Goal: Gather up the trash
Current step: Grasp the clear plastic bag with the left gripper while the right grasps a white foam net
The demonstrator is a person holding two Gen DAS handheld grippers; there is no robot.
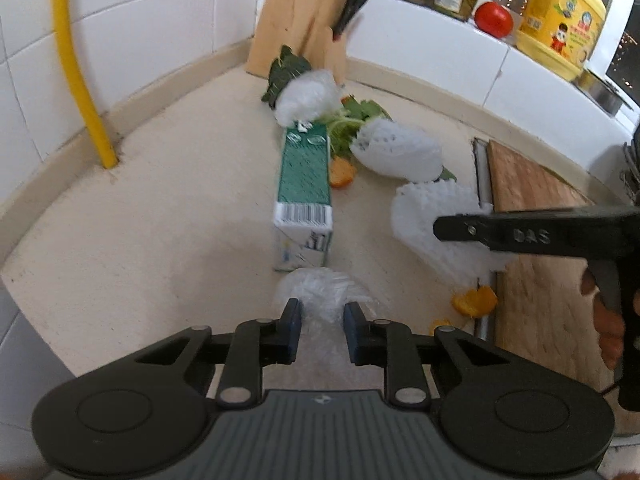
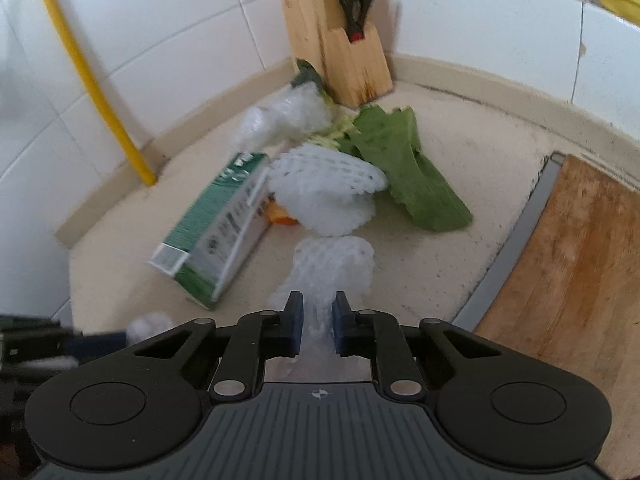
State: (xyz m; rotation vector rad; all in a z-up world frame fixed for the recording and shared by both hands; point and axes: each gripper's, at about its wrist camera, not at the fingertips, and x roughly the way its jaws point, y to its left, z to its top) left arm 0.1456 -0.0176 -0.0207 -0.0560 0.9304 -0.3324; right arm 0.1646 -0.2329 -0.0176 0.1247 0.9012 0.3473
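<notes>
My left gripper (image 1: 322, 312) is shut on a crumpled wad of clear plastic wrap (image 1: 320, 290) on the beige counter (image 1: 160, 208), just in front of a green and white milk carton (image 1: 304, 184) lying flat. My right gripper (image 2: 318, 310) is shut on a white foam fruit net (image 2: 336, 260), squeezed thin between the pads. In the left wrist view the right gripper (image 1: 444, 229) reaches in from the right over that net (image 1: 424, 208). More trash lies behind: another foam net (image 2: 324, 196), green leaves (image 2: 404, 168) and orange peel (image 1: 474, 300).
A wooden knife block (image 2: 340, 48) with scissors stands in the tiled corner. A wooden cutting board (image 2: 572, 260) covers the right side. A yellow pipe (image 1: 76, 68) rises at the left wall. Jars, a tomato (image 1: 494, 19) and a yellow bottle (image 1: 564, 16) stand on the ledge.
</notes>
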